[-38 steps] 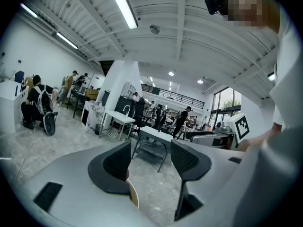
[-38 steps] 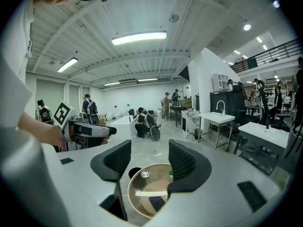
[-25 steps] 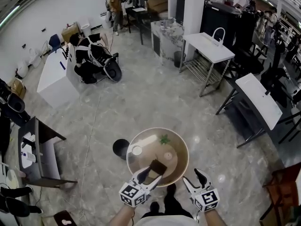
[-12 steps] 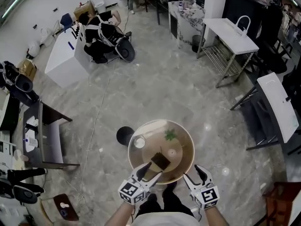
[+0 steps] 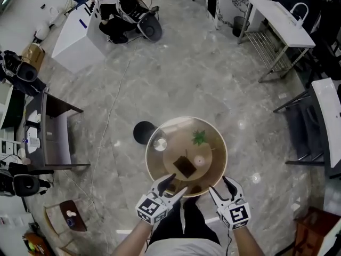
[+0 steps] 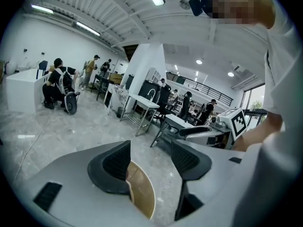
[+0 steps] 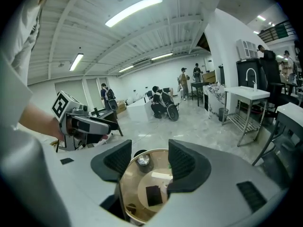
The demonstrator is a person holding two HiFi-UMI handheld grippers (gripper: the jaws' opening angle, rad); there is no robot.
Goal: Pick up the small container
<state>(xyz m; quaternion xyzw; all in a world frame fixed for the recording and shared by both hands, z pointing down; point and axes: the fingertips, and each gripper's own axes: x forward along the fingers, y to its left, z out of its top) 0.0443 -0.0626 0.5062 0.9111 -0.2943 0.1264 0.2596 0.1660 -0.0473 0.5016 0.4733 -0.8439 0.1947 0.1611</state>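
A round glass-topped table (image 5: 216, 143) stands right in front of me. On its left part sits the small round silvery container (image 5: 160, 144) (image 7: 143, 160). A dark square pad (image 5: 185, 167), a small pale cup (image 5: 199, 160) and a green sprig (image 5: 200, 137) also lie on the table. My left gripper (image 5: 175, 185) (image 6: 150, 157) hovers over the table's near edge, open, with nothing between its jaws. To its right my right gripper (image 5: 221, 187) (image 7: 149, 162) is also open and empty, looking down on the table from the near side.
A black round thing (image 5: 144, 132) stands on the floor left of the table. Further left is a dark desk (image 5: 50, 137). White tables (image 5: 282, 15) and chairs line the right side. A person (image 5: 120, 4) crouches by a white counter far back.
The head view has tipped down and shifted, so the table sits higher in the picture. Both grippers stay at its near edge with jaws unchanged.
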